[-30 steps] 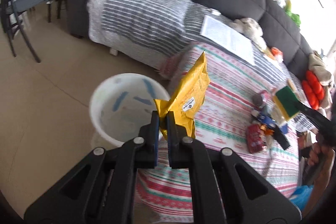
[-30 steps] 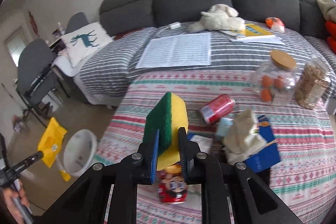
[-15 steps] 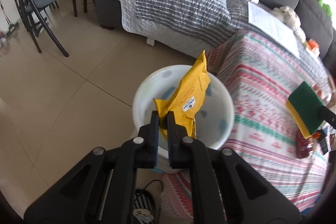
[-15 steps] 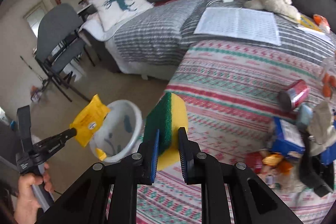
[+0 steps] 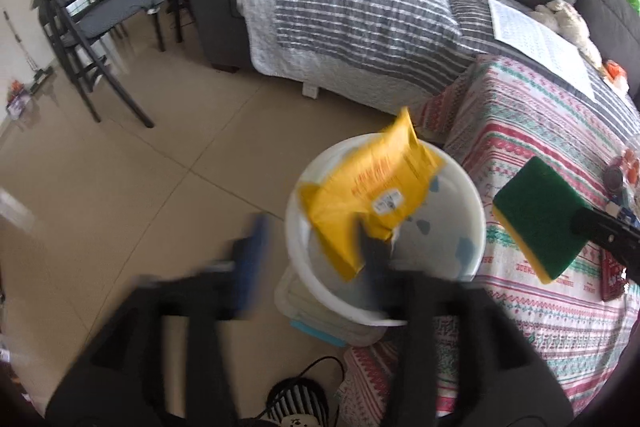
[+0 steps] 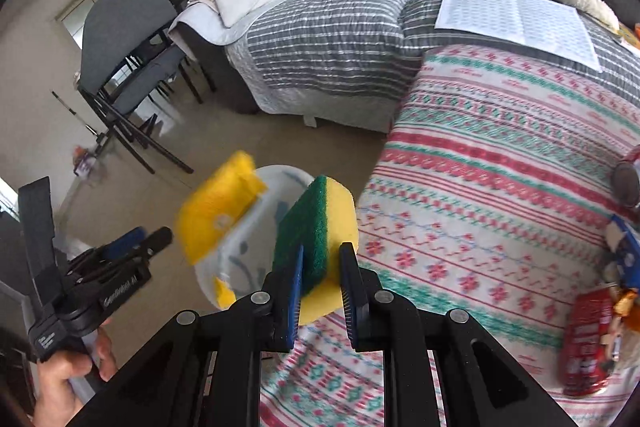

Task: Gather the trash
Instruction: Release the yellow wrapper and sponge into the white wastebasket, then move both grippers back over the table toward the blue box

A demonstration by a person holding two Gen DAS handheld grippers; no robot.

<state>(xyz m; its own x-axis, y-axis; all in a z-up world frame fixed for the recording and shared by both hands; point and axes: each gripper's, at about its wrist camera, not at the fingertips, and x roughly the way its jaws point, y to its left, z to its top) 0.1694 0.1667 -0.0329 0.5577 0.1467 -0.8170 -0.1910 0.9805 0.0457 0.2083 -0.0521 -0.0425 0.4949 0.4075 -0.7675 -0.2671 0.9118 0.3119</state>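
A white bin [image 5: 472, 211] stands on the floor beside the table. A yellow padded envelope [image 5: 372, 191] hangs loose over the bin's mouth, free of my left gripper [image 5: 312, 247], whose jaws are blurred and wide open. It also shows in the right wrist view [image 6: 218, 211], with the left gripper [image 6: 140, 239] beside it. My right gripper [image 6: 320, 279] is shut on a green and yellow sponge [image 6: 316, 227], held just right of the bin [image 6: 240, 255]. The sponge also shows in the left wrist view [image 5: 540, 219].
A table with a red, green and white patterned cloth [image 6: 500, 187] carries a red can [image 6: 588, 339] and other litter at its right. A grey sofa with a striped blanket [image 5: 360, 7] stands behind. A dark chair [image 5: 100, 15] is at far left. A cable lies on the floor [image 5: 304, 379].
My left gripper has opened and let go of the yellow envelope, which tips over the bin. My right gripper has carried the sponge left, close to the bin.
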